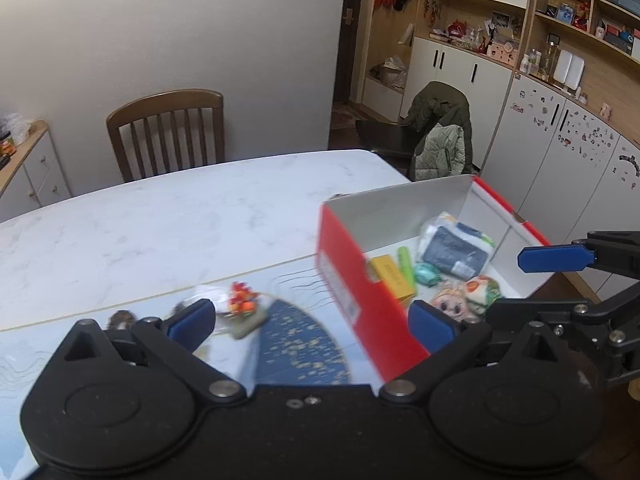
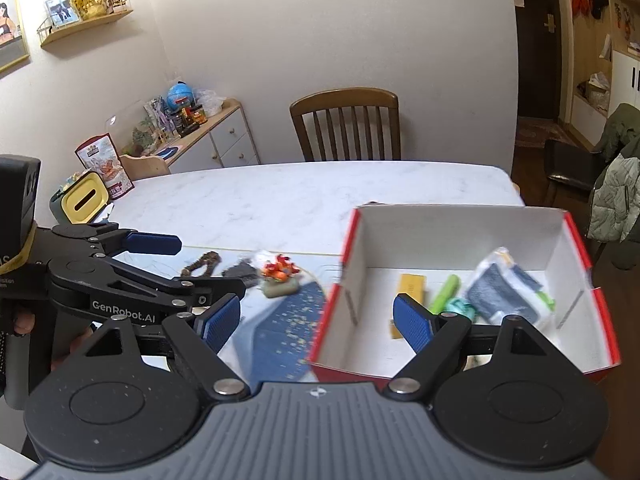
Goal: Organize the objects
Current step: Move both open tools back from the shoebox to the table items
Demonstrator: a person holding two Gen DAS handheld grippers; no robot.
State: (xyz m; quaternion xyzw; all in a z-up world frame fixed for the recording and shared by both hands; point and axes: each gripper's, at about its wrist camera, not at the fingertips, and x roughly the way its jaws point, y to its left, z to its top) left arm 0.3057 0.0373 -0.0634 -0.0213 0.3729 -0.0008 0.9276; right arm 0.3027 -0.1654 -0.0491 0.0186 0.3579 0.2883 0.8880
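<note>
red box (image 2: 576, 248) holding yellow carton (image 2: 412, 286), green tube (image 2: 446, 294), tissue pack (image 2: 500, 292), both tongs released, empty

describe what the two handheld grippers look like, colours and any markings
Both are black linkage frames with round pivot discs, silver bolts and blue textured pads on the fingers. The left gripper carries white "GenRobot.AI" lettering on its side, seen from the right wrist. The right gripper has a grey ribbed body. No cables show.
</note>
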